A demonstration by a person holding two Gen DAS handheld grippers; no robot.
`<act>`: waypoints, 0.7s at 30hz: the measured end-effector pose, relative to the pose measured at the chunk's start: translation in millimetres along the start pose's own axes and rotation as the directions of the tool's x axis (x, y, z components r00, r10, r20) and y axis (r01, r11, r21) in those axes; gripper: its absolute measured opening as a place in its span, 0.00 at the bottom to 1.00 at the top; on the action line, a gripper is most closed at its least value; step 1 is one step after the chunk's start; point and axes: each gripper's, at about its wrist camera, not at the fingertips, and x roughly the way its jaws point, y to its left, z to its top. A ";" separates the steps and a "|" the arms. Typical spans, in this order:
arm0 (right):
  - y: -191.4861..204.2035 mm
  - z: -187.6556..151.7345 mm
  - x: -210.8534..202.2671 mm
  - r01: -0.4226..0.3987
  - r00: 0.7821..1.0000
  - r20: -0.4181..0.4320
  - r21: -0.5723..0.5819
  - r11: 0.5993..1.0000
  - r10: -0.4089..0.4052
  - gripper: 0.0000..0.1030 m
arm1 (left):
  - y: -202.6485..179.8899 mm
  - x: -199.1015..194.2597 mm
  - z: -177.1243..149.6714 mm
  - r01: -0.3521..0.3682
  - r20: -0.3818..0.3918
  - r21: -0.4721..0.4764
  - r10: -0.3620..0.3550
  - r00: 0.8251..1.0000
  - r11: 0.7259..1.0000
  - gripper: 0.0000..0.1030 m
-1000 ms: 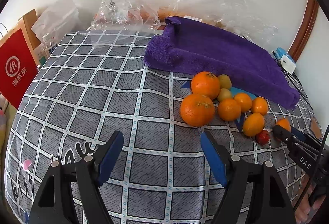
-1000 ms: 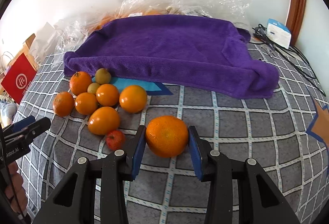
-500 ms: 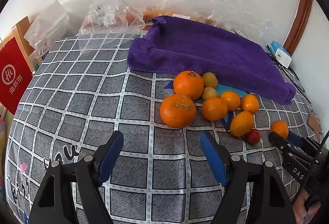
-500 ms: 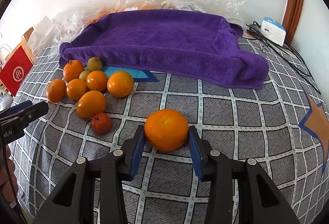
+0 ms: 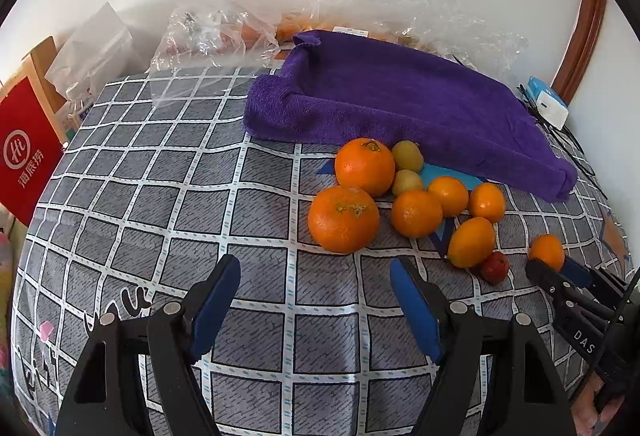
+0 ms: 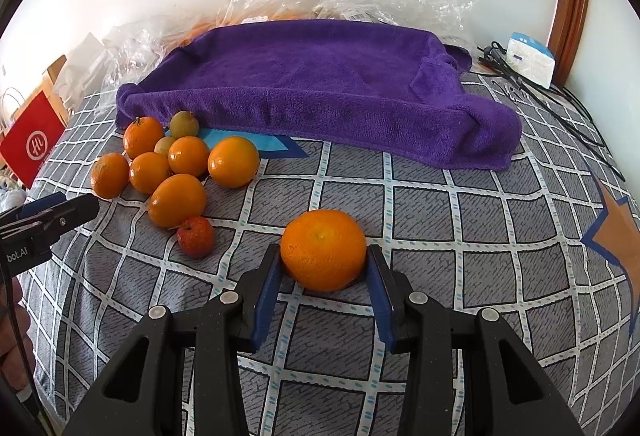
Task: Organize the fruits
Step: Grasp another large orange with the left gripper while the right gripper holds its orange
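Note:
My right gripper [image 6: 324, 272] is shut on a large orange [image 6: 323, 249], held over the checked cloth to the right of the fruit pile; it also shows in the left wrist view [image 5: 546, 251]. The pile holds several oranges [image 6: 233, 161], two greenish fruits [image 6: 184, 124] and a small red fruit [image 6: 196, 237]. My left gripper [image 5: 316, 300] is open and empty, just short of the nearest big orange [image 5: 343, 219]. A purple towel [image 6: 320, 88] lies behind the pile.
Clear plastic bags [image 5: 216, 32] with more fruit lie at the back by the wall. A red paper bag [image 5: 24, 152] stands at the left edge. A white and blue box [image 6: 530, 58] with black cables sits at the back right.
My right gripper has carried the orange further right, away from the pile, still clamped. My left gripper has shifted slightly relative to the pile and stays open.

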 end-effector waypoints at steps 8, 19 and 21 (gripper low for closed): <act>-8.7 0.9 -1.2 0.016 1.000 -0.006 0.031 0.999 -0.016 0.39 | 18.8 9.2 -3.9 0.071 -0.011 -0.048 -0.072 0.997 0.996 0.73; -13.1 -0.5 -3.6 0.002 1.000 -0.001 0.041 0.999 -0.002 0.39 | -6.0 24.6 13.3 0.014 0.041 0.006 -0.014 0.999 1.000 0.73; -15.0 0.2 -6.0 -0.001 1.000 -0.001 0.043 0.999 0.001 0.39 | -5.9 26.4 15.3 0.025 0.052 -0.015 -0.024 0.998 1.000 0.68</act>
